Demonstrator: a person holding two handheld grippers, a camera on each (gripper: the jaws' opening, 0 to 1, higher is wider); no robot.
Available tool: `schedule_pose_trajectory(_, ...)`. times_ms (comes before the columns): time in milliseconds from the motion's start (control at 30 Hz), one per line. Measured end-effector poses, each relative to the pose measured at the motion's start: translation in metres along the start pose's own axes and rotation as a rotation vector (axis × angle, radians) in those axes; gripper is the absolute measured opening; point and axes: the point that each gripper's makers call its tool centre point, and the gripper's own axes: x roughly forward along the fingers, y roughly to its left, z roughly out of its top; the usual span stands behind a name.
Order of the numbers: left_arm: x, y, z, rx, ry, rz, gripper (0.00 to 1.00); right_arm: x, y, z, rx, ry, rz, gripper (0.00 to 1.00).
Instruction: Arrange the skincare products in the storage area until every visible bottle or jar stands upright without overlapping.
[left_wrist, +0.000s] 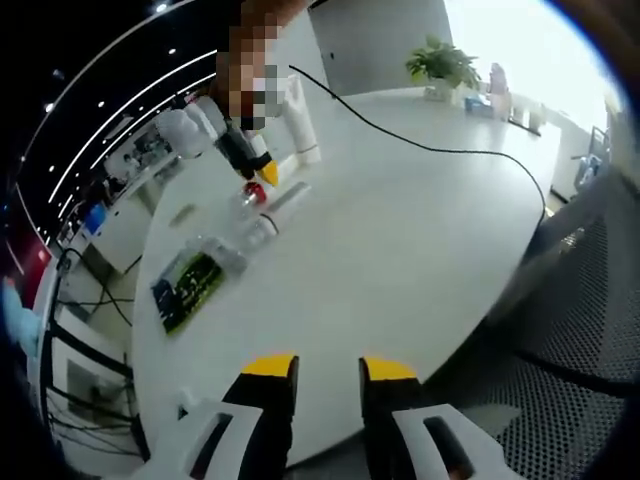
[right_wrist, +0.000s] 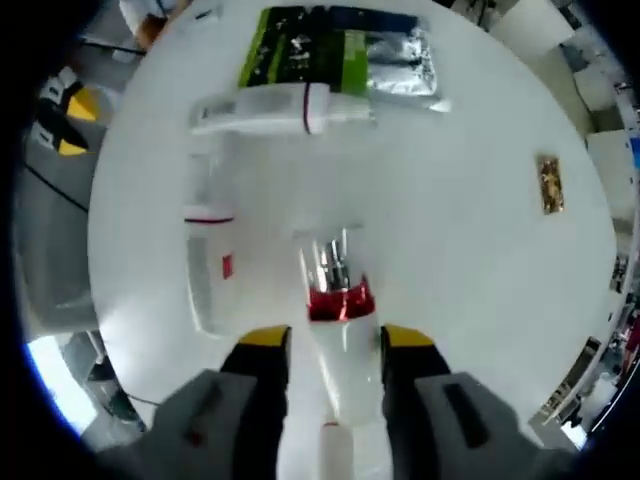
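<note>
white plastic, red band: slim bottle (right_wrist: 338, 330) lying flat on the worktop (right_wrist: 470, 280), straight between the right hand-held gripper's (right_wrist: 335, 345) yellow-tipped jaws, shiny cap end pointing away from the camera.
handling, judged: likely light and stiff, smooth-walled and so slippery; round body apt to roll when nudged; best taken across the plain white body below the red band, not on the glossy cap.
right hand-held gripper: jaws spread to either side of that bottle, close alongside its body; contact with the walls too fine to tell; nothing lifted.
neighbour on the left: second white bottle (right_wrist: 208, 262) with a thin red stripe, also on its side, just beside the first, not overlapping.
further off: white tube (right_wrist: 285, 108) lying crosswise, touching or just in front of a green and silver sachet pack (right_wrist: 335, 50); small gold packet (right_wrist: 548, 183) well apart to the right.
seen from the left gripper view: same cluster far across the worktop, with a tall white bottle (left_wrist: 300, 120) standing upright behind it.
left hand-held gripper: (left_wrist: 330, 372) jaws parted with a clear gap, holding and touching nothing, hovering near the worktop's near edge, well away from the products.
task standing, judged: both bottles and the tube not yet upright; most of the arranging undone.
</note>
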Motion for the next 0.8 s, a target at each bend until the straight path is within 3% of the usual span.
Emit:
schedule_pose_trajectory(167,0.000,0.000,-0.001,0.001,0.002,0.001,0.25,0.014,-0.001,-0.002,-0.034,0.027,-0.005,0.34)
schedule_pose_trajectory(300,0.001,0.000,-0.002,0.002,0.005,0.001,0.25,0.009,-0.002,0.000,-0.029,0.067,0.009,0.32)
schedule_pose_trajectory(433,0.001,0.000,-0.002,0.004,0.004,0.001,0.24,0.010,-0.001,-0.002,-0.108,0.121,-0.003,0.30)
schedule_pose_trajectory(633,0.001,0.001,-0.004,0.008,0.009,0.004,0.23,0.010,-0.003,-0.003,-0.121,0.091,0.002,0.27)
schedule_pose_trajectory(800,0.000,0.002,-0.003,0.009,0.004,0.008,0.23,0.004,0.004,0.005,-0.054,0.027,0.014,0.27)
